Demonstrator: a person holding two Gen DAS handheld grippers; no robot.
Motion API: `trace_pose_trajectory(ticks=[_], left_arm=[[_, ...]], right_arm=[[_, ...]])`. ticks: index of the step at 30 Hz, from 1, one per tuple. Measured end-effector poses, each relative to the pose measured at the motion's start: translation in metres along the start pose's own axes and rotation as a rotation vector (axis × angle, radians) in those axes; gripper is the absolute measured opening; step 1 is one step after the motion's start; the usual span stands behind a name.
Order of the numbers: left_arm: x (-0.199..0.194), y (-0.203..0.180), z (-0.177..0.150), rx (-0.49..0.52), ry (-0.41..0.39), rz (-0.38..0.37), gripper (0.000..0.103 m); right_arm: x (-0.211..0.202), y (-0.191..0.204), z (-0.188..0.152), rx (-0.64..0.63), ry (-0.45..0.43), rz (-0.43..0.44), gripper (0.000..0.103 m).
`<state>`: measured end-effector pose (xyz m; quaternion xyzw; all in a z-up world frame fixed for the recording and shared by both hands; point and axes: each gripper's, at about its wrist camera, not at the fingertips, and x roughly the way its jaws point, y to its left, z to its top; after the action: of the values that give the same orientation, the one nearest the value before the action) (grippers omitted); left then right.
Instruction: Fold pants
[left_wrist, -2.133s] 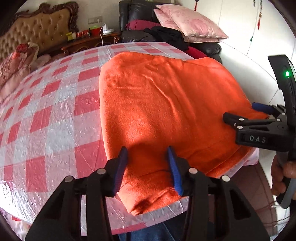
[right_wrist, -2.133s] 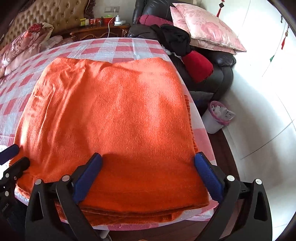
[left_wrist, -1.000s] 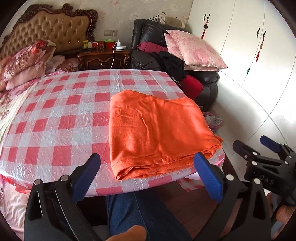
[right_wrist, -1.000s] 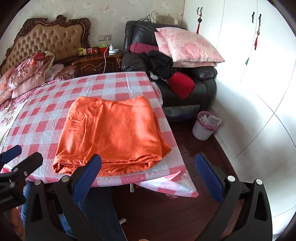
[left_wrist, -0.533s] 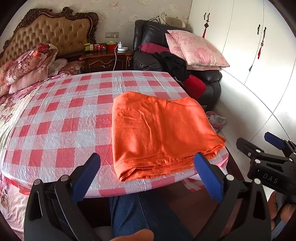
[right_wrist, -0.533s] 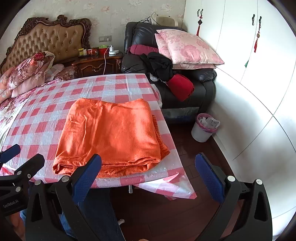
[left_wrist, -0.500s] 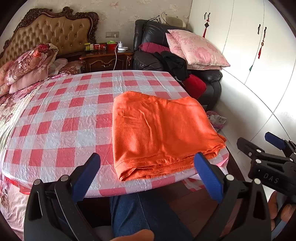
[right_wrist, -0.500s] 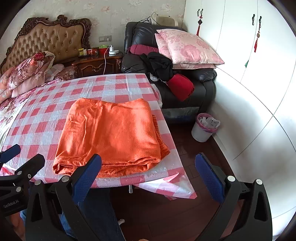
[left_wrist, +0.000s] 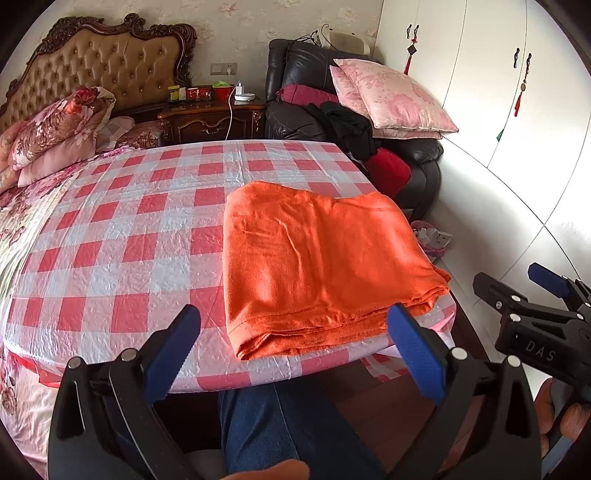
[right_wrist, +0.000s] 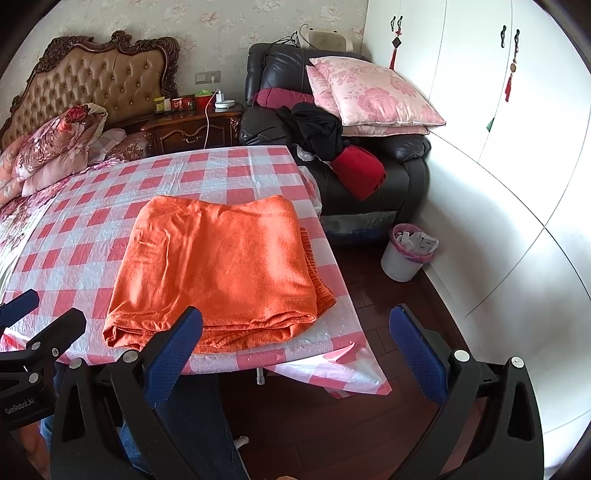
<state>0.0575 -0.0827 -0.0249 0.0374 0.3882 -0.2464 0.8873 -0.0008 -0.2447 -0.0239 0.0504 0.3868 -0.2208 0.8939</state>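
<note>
Pants (left_wrist: 317, 266) of orange, fuzzy knit cloth lie folded in a thick rectangle on the tabletop (left_wrist: 122, 240), at its near right corner, in the left wrist view. The tabletop has a crinkled, shiny plastic cover in red and white squares. The left tool (left_wrist: 293, 349) is in front of the table edge, its two blue ribbed pads spread wide, and it holds nothing. At the right side of this view the right tool (left_wrist: 524, 291) is seen from the side, black plastic with silver screws and the white letters "DAS" on its body; it is well apart from the cloth. A leg in blue denim (left_wrist: 280, 424) shows under the table edge.

In the right wrist view the pants (right_wrist: 218, 266) show stacked layers at the near edge and a ribbed border at the right side. The right tool (right_wrist: 295, 349) is wide open too and empty, below the table edge. The left tool (right_wrist: 40, 317) enters at the left, with small writing "GenRobot.AI" on it. A white bin (right_wrist: 402, 258) with a pink liner stands on the dark wooden floor beside a black leather armchair (right_wrist: 373, 173) that carries pink flowered cushions.
</note>
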Motion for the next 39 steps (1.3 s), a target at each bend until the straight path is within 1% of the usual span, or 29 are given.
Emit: trace_pose_trajectory(ticks=[39], left_arm=[[0.0005, -0.0034, -0.0016, 0.01, 0.0, -0.009, 0.101]], right_arm=[[0.003, -0.0007, -0.0042, 0.003, 0.008, -0.001, 0.098]])
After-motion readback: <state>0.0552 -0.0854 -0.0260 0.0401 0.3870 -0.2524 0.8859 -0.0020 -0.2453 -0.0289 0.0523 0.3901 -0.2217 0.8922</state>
